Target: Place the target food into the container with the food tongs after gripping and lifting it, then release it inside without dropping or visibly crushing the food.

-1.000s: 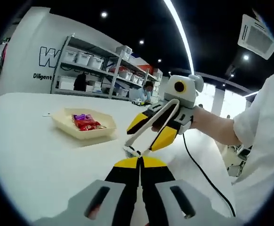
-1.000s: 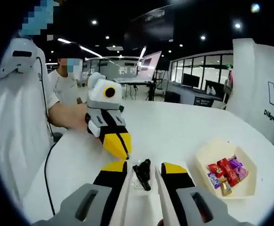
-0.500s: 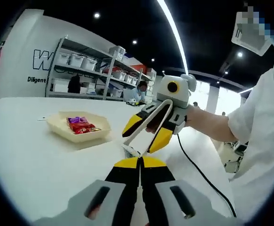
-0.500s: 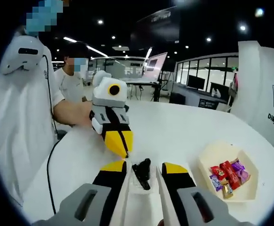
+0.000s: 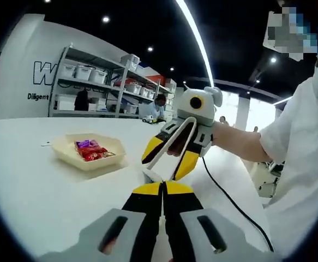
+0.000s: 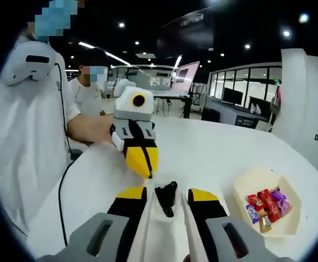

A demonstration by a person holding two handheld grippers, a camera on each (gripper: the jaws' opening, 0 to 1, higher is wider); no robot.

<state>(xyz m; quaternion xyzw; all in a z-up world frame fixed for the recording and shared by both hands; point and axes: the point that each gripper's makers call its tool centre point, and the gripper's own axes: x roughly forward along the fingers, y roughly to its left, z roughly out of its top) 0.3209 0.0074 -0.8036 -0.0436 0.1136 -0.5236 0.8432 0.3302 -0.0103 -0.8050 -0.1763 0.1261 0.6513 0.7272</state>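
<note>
- The food tongs (image 5: 171, 143) sit clamped in the right gripper (image 5: 167, 158). Their white arms stand apart along the jaws and converge toward the tips. I see no food between the tips, and I cannot tell whether they touch.
- Left of the left gripper view: the wrapped candies (image 5: 90, 151) lie in a cream tray (image 5: 60, 153) on the white table (image 5: 33, 196), well apart from the tongs' tips. I cannot tell which candy is the target.
- Centre: the left gripper (image 5: 163, 188) has its jaws together and holds nothing. Its tip is just beside the tongs' tips, low over the table.
- Right: the person's sleeve (image 5: 295, 142) and a black cable (image 5: 224, 188) trail behind the right gripper.
- Judgement on the step in hand, the approach: I should carry the tongs across to the tray and keep the left gripper clear of their path. I should straddle one candy with the arms apart, then close only until the wrapper holds, so that nothing is crushed.
- Against the earlier frames: the tray and candies lie as before. The tongs are no nearer the tray, and the left gripper stays shut beside their tips. Both views have shifted a little, which I put down to hand motion.
</note>
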